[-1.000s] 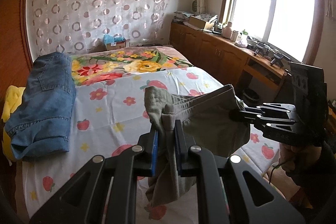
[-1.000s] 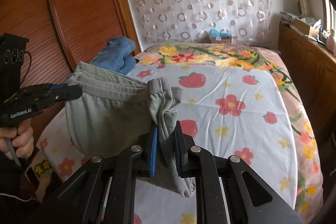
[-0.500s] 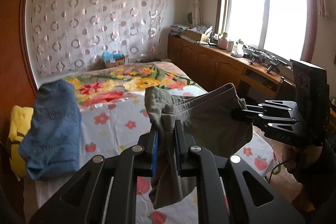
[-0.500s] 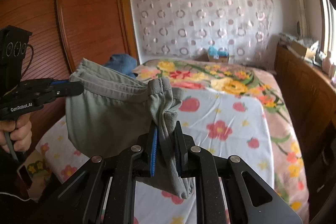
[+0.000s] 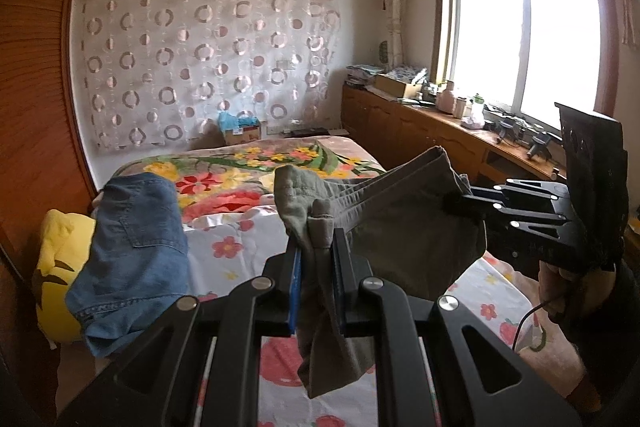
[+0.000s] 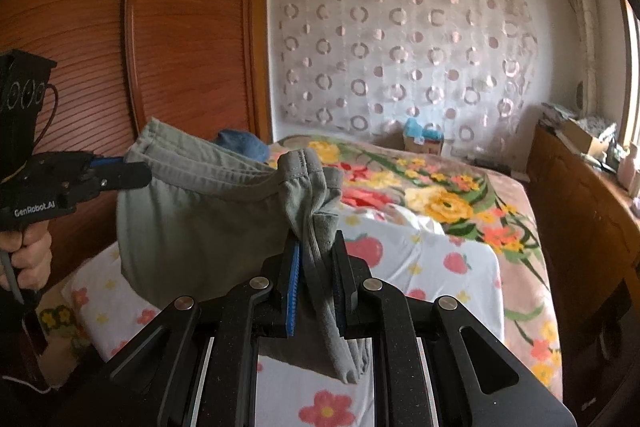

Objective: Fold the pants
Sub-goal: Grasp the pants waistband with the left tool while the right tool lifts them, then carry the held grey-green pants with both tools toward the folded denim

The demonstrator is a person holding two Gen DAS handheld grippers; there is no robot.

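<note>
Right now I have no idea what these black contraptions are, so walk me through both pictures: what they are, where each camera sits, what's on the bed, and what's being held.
There is no robot here. A person holds a hand-operated gripper in each hand, and each carries a wide-angle camera looking forward along its two fingers.

One picture comes from the left gripper. Its fingers are shut on one end of the waistband of a pair of olive-grey pants. At the right edge you see the right gripper pinching the other end.

The other picture comes from the right gripper, with the left gripper and the person's hand at its left edge. The pants hang between the two, lifted clear above the bed.

On the bed's flowered sheet lie folded blue jeans beside a yellow pillow.
</note>
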